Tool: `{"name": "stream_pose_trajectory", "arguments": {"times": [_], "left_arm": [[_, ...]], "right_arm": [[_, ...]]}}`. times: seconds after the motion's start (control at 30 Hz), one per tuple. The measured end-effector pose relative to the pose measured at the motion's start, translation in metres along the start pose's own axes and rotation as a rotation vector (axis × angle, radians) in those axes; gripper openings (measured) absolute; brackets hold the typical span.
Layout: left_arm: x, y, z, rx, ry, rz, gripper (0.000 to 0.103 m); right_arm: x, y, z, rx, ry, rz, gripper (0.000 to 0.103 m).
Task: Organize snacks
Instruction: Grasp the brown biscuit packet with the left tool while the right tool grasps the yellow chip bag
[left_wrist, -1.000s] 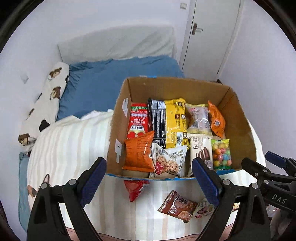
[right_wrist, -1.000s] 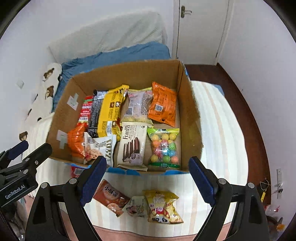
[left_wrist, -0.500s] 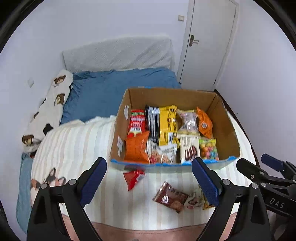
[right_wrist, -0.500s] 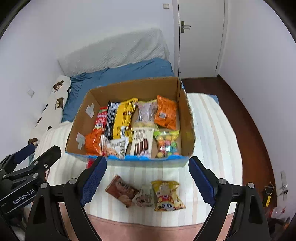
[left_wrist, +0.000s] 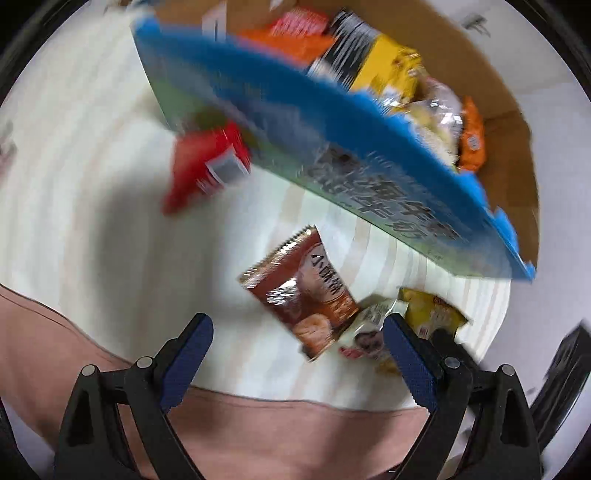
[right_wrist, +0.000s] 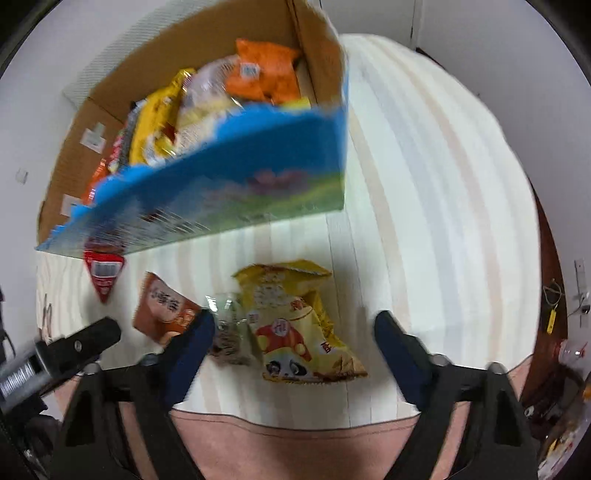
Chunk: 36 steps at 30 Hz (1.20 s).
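A cardboard box with a blue printed front wall holds several snack packs. On the striped bed in front of it lie a red pack, a brown pack, a small clear pack and a yellow panda pack. My left gripper is open and empty, low over the brown pack. My right gripper is open and empty, its jaws either side of the yellow pack. The left gripper also shows at the right wrist view's left edge.
The striped cover stretches to the right of the box. A pink sheet edge runs along the near side of the bed. Dark wood floor lies at the far right. Both views are motion-blurred.
Both grippers have dropped and moved in close to the loose packs in front of the box. The box now fills the upper part of both views. Both stay open.
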<state>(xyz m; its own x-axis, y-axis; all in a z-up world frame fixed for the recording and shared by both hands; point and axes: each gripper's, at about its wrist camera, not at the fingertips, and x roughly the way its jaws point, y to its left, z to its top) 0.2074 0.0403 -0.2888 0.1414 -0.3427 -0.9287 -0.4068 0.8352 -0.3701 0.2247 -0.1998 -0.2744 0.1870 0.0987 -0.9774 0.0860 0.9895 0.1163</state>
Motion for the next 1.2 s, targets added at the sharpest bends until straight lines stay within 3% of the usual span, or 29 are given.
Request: {"name": "stream_pose_trajectory", "arguments": {"times": [0.17,0.27,0.47,0.73,0.9,0.97,1.1,1.2], "left_arm": [[0.032,-0.004,0.013,-0.113,0.040,0.010,0.094],[0.047,-0.008,0.016,-0.134,0.034,0.062,0.094],[0.050,-0.015,-0.006,0.040,-0.001,0.176,0.090],[0.037,0.011,-0.036,0.151,0.032,0.226,0.090],[0.025,0.033,-0.050,0.157,0.050,0.213,0.090],[0.020,0.035,-0.047,0.107,0.048,0.146,0.090],[0.025,0.031,-0.027,-0.030,0.061,0.049,0.090],[0.035,0.024,-0.020,-0.058,0.038,0.081,0.090]], "right_arm": [[0.016,0.000,-0.002,0.009,0.016,0.006,0.064],[0.019,0.001,0.001,0.010,0.023,0.006,0.064],[0.016,0.000,0.001,-0.023,0.051,0.003,0.061],[0.012,-0.007,-0.025,-0.080,0.137,0.013,0.061],[0.006,-0.011,-0.037,-0.067,0.135,0.018,0.064],[0.007,-0.015,-0.034,-0.033,0.128,0.022,0.075],[0.013,-0.023,-0.028,0.017,0.118,0.033,0.075],[0.021,-0.022,-0.029,0.022,0.111,0.022,0.075]]}}
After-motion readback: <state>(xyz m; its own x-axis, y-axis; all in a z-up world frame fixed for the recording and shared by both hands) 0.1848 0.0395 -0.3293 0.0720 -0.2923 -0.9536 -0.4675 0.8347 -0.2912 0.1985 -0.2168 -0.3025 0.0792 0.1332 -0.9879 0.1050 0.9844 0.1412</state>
